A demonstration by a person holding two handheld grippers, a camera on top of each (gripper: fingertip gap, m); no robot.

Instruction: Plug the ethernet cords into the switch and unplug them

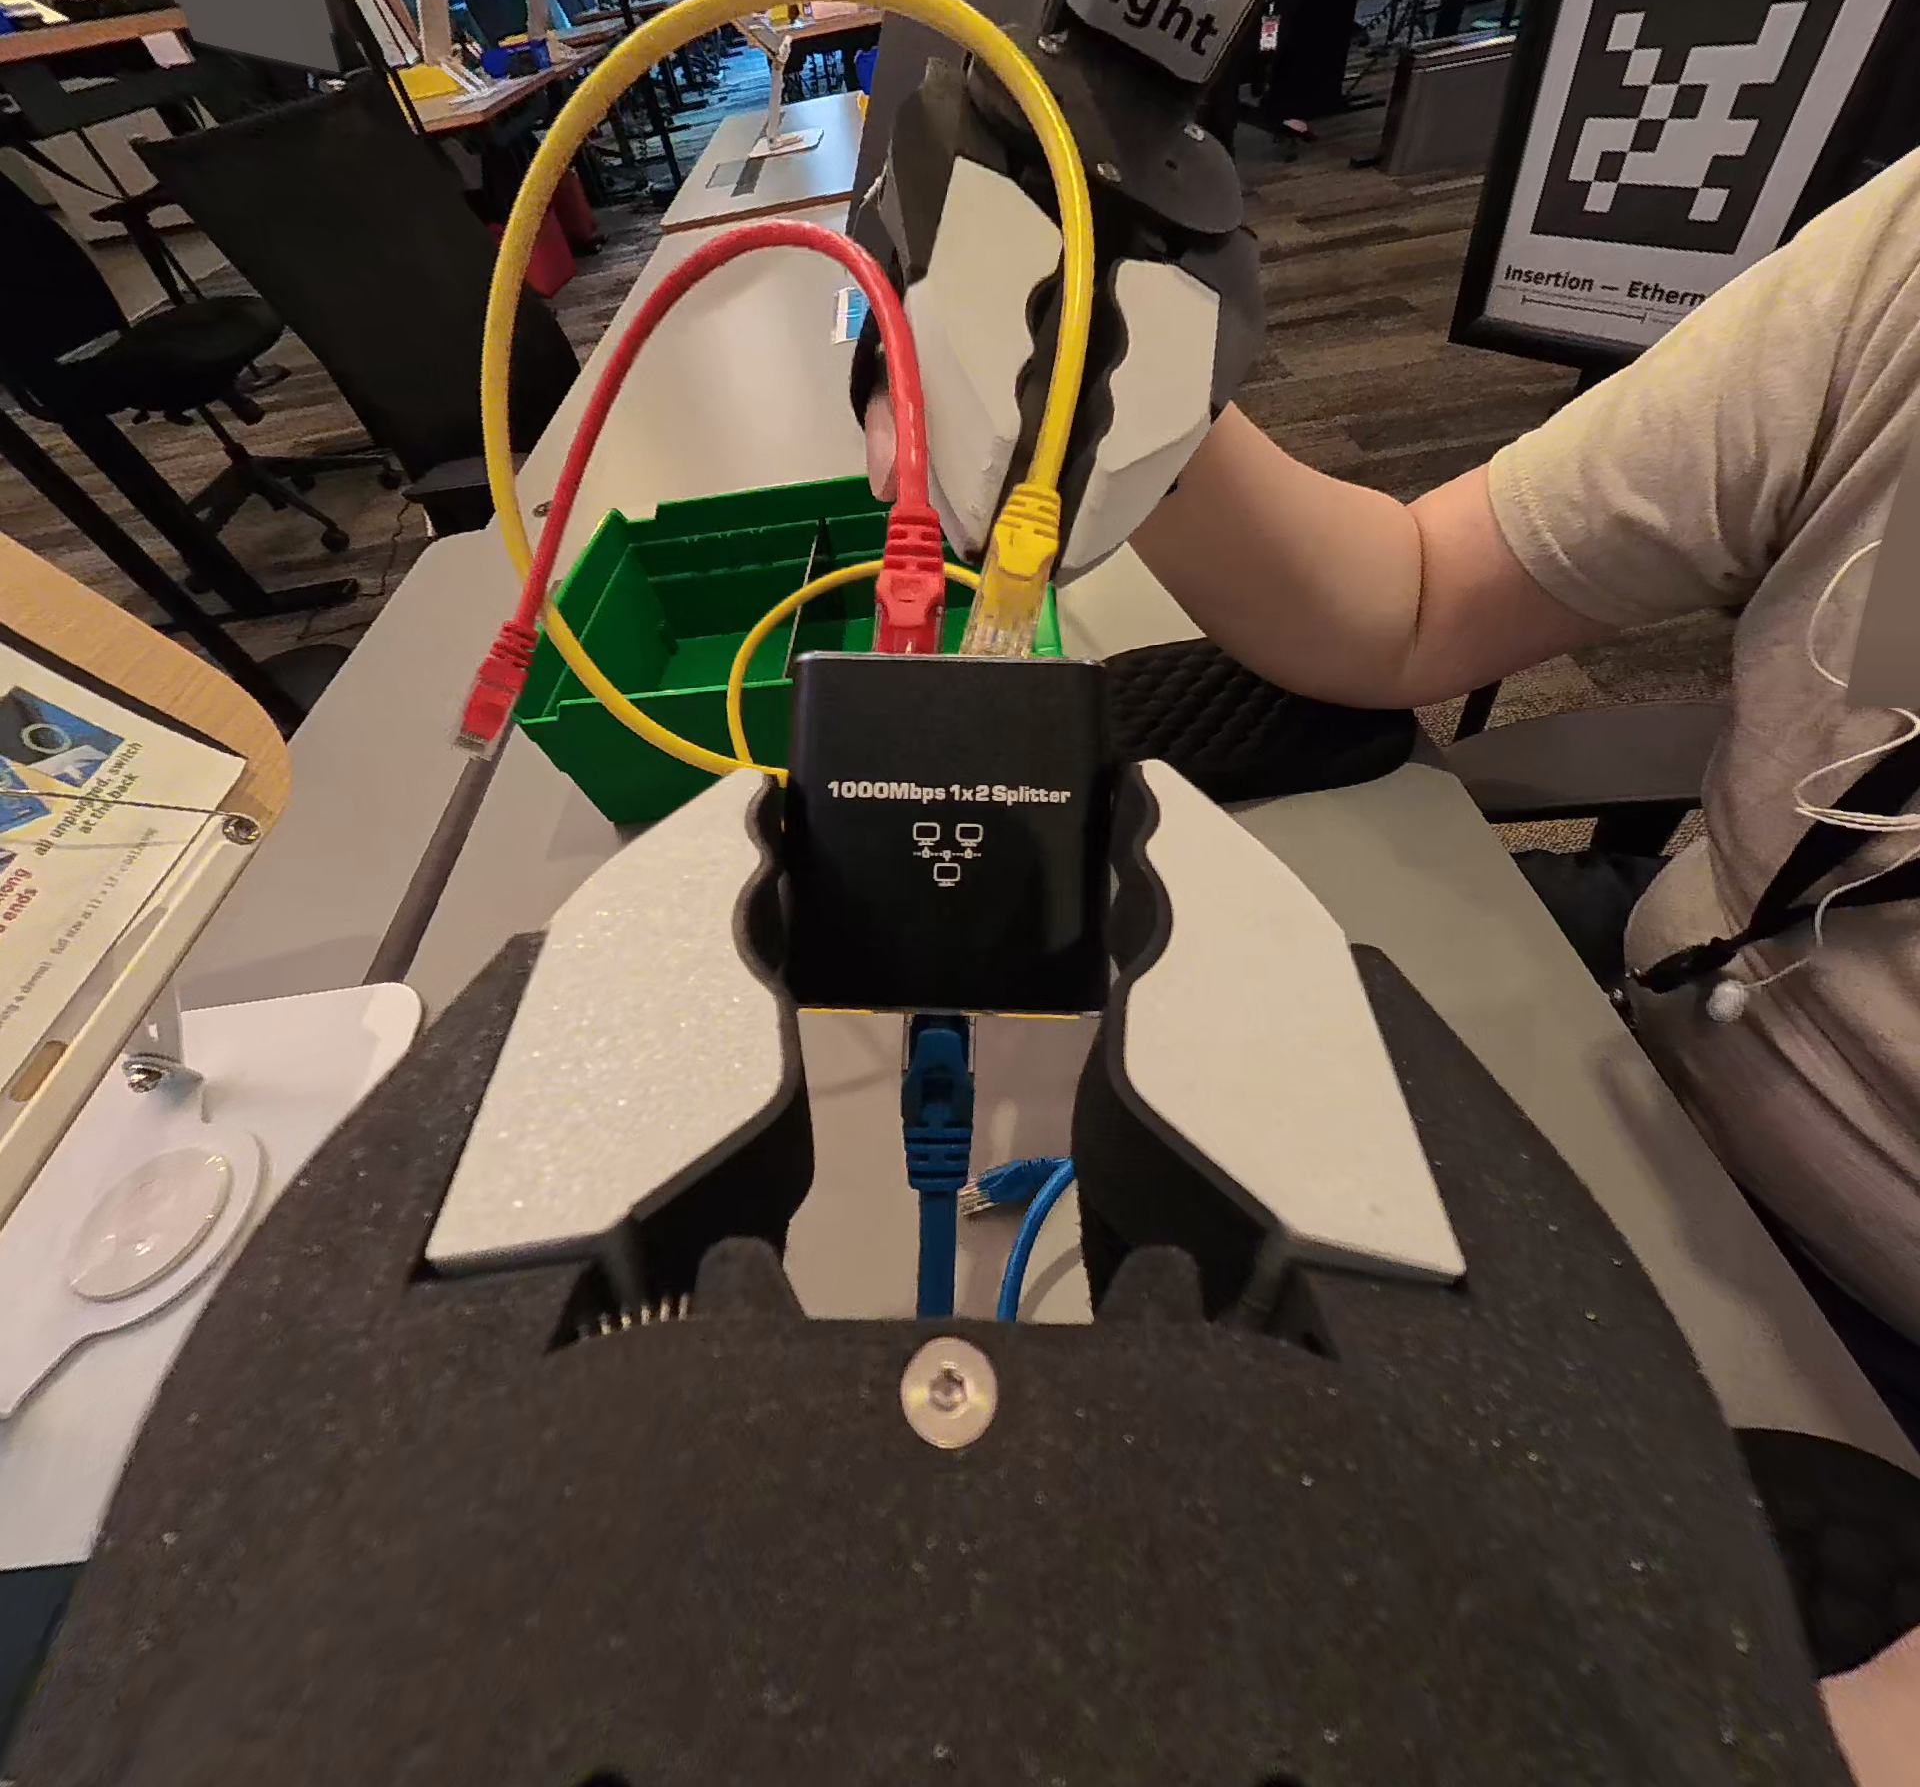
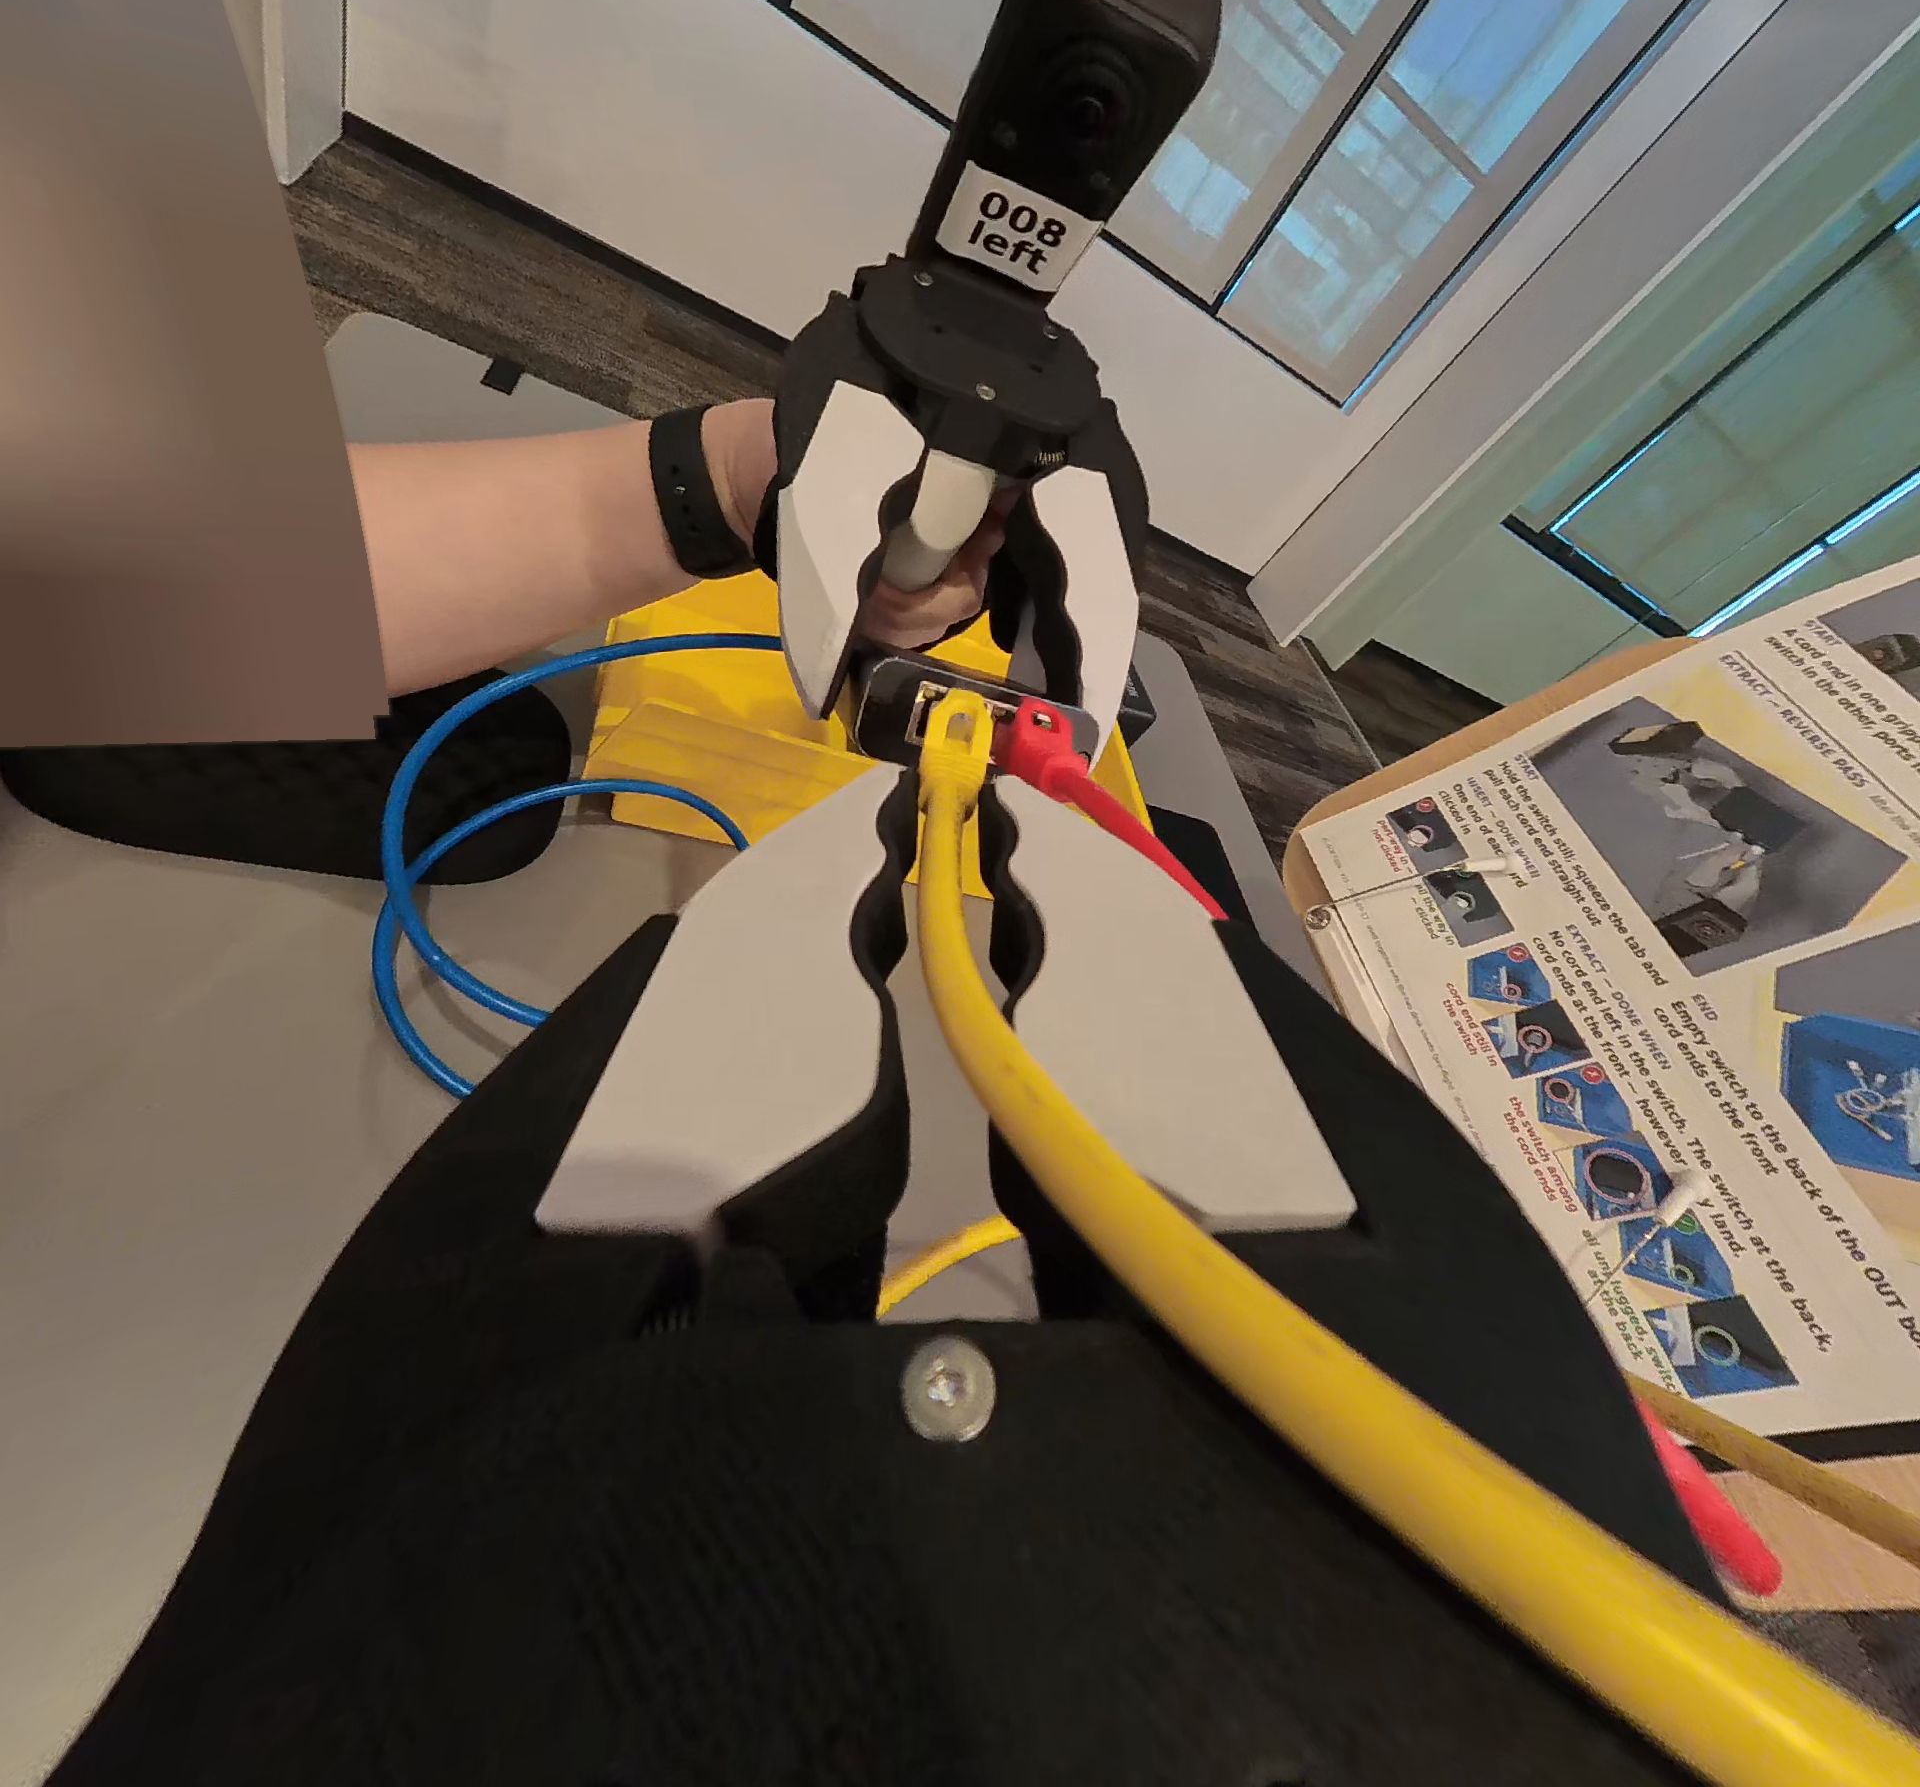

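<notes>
The left claw (image 1: 943, 864) is clenched on the sides of the black switch (image 1: 943, 833), holding it up above the grey bench (image 1: 1340, 864) with its two-port face turned away. The right claw (image 2: 940, 828) is closed around the yellow cord (image 2: 971, 989) just behind its plug (image 2: 951, 735), which sits at the mouth of one port; clear contacts still show outside the housing in the left wrist view, so it looks only partly seated. The red cord (image 1: 909, 574) sits in the neighbouring port and a blue cord (image 1: 938, 1114) hangs from the opposite face. The main risk is a skewed push or pull: the grip is on the flexible boot and cable rather than the hard plug body, so the plug could tilt and jam, or the cable could slip through the pads. The red plug is right beside it, and a claw finger (image 1: 971, 366) could knock it or press its latch. The switch is pinched only by its smooth sides, so a hard shove could twist it in the hold. The long yellow loop could also snag the green bin (image 1: 675, 615) behind.
</notes>
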